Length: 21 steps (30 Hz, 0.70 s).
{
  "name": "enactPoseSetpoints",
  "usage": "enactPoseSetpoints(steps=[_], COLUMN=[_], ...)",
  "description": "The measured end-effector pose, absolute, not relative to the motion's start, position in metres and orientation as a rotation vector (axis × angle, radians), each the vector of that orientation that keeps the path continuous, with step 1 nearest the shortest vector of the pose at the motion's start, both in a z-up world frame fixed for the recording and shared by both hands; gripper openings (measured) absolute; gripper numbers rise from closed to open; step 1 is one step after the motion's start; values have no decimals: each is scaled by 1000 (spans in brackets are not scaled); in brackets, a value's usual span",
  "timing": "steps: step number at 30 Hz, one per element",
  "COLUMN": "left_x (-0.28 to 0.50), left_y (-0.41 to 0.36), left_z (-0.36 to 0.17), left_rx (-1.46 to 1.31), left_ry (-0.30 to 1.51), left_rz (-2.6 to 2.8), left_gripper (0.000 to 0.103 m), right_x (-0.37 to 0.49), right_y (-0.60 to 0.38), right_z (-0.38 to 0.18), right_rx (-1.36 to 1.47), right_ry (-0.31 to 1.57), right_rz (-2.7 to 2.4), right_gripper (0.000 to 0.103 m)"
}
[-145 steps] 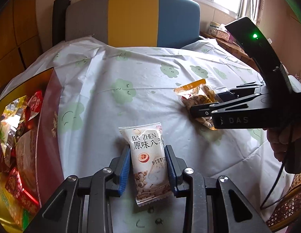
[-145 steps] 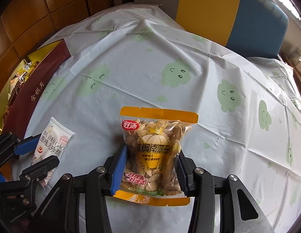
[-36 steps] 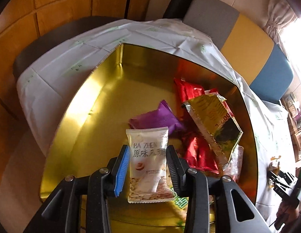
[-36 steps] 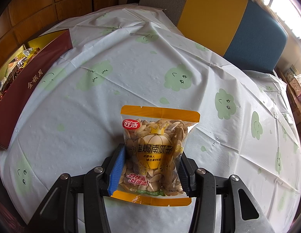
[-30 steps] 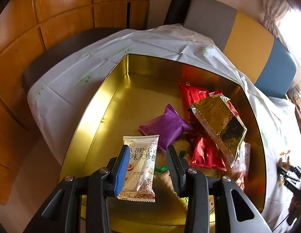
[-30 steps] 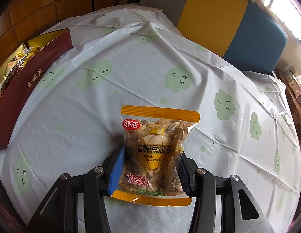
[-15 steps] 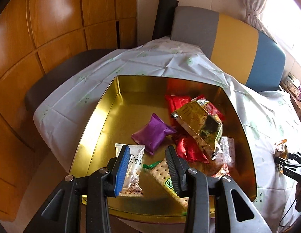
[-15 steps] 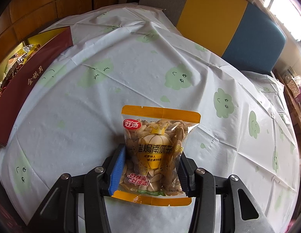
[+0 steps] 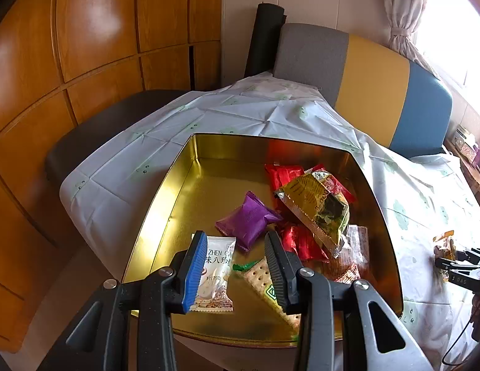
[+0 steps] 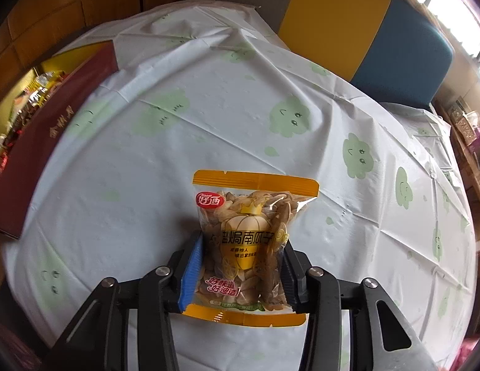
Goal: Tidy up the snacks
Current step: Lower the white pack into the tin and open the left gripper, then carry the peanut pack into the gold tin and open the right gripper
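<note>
Right tool (image 10: 240,273) is clamped on the upright orange-edged clear seed packet (image 10: 250,241); the gold snack tin (image 10: 38,83) is seen at upper left; the empty left tool (image 9: 236,266) is spread above it.

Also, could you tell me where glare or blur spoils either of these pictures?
Left wrist view: the window is blown out white, and the gold tin glares along its left wall. Right wrist view: the maroon lid at the left edge is smeared.

The left gripper (image 9: 236,261) hovered with its jaws spread apart and nothing between them, its blue-padded finger on the left and black finger on the right. The right gripper (image 10: 241,270) was clamped, both fingers (image 10: 190,275) pressed against the sides of a seed packet (image 10: 249,238).
</note>
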<state>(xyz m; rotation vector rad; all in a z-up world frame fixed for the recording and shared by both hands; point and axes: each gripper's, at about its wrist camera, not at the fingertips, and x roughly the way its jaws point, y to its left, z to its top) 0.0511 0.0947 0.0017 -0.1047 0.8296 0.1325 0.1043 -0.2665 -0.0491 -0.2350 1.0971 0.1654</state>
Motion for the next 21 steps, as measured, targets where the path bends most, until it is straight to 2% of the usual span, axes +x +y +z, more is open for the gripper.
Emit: enactPoseSetpoints(steps=[14,21], left_x=[47,41], left_y=[109,136], left_z=[1,4], left_rx=[-138,-182], left_ry=[810,783], left_rz=[167,239], left_gripper=[39,39], right_x=[87,84], right_y=[-144,-48], right_z=[29,36], right_rx=[-180,-190], right_ry=[899,868], right_rz=[533,725], right_gripper=[44,44])
